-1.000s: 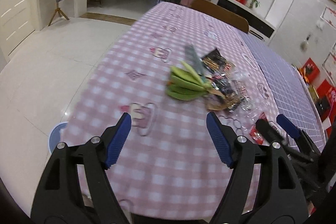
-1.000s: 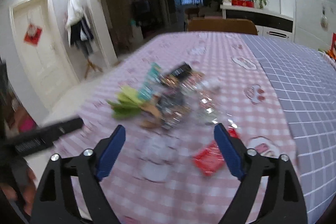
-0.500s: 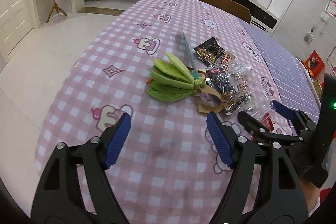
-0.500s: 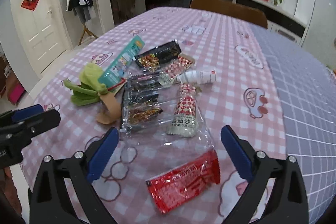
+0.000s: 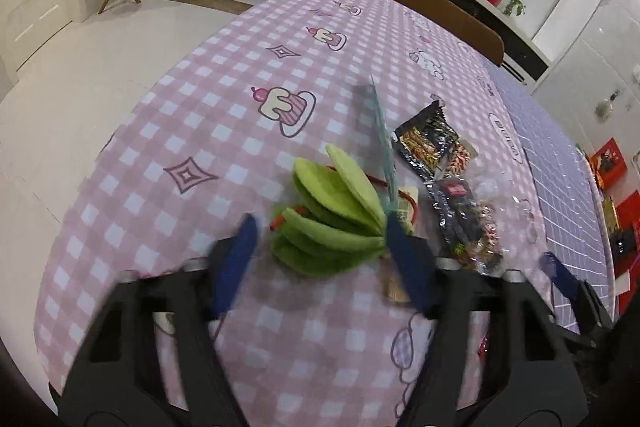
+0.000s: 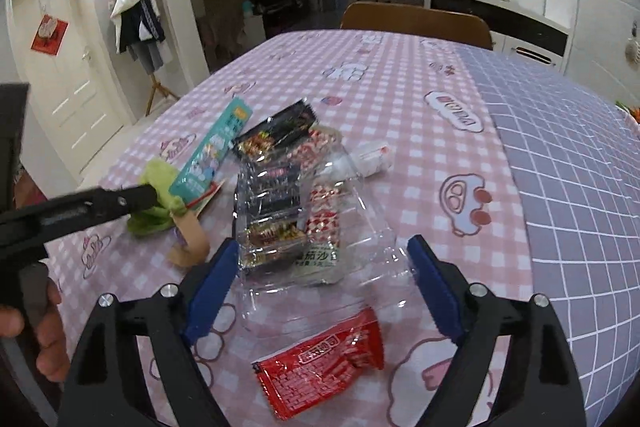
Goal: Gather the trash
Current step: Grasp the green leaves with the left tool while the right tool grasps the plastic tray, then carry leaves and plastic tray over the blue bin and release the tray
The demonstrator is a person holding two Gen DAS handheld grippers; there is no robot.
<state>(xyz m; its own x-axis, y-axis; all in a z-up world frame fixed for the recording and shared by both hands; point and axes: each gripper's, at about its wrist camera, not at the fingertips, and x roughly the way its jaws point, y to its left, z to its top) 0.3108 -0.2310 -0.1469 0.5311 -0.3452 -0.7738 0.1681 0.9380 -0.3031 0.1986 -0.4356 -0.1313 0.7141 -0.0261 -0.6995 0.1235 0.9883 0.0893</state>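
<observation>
A pile of trash lies on the pink checked tablecloth (image 5: 224,115). A green felt leaf bundle (image 5: 332,223) sits between the open fingers of my left gripper (image 5: 320,259), untouched as far as I can tell. The left gripper also shows in the right wrist view (image 6: 152,195), at the bundle (image 6: 156,187). My right gripper (image 6: 320,291) is open and empty over a clear plastic bag (image 6: 344,259) with dark snack wrappers (image 6: 272,195) on it. A red wrapper (image 6: 320,363) lies below the bag. A teal packet (image 6: 216,147) and a white tube (image 6: 368,159) lie further back.
A brown paper strip (image 6: 188,243) lies beside the green bundle. A wooden chair back (image 6: 416,23) stands at the table's far end. A grey-blue grid cloth (image 6: 568,187) covers the right side. The table's left edge drops to white floor (image 5: 80,75).
My left gripper has moved forward so its fingers now flank the green bundle. My right gripper has moved closer to the clear bag.
</observation>
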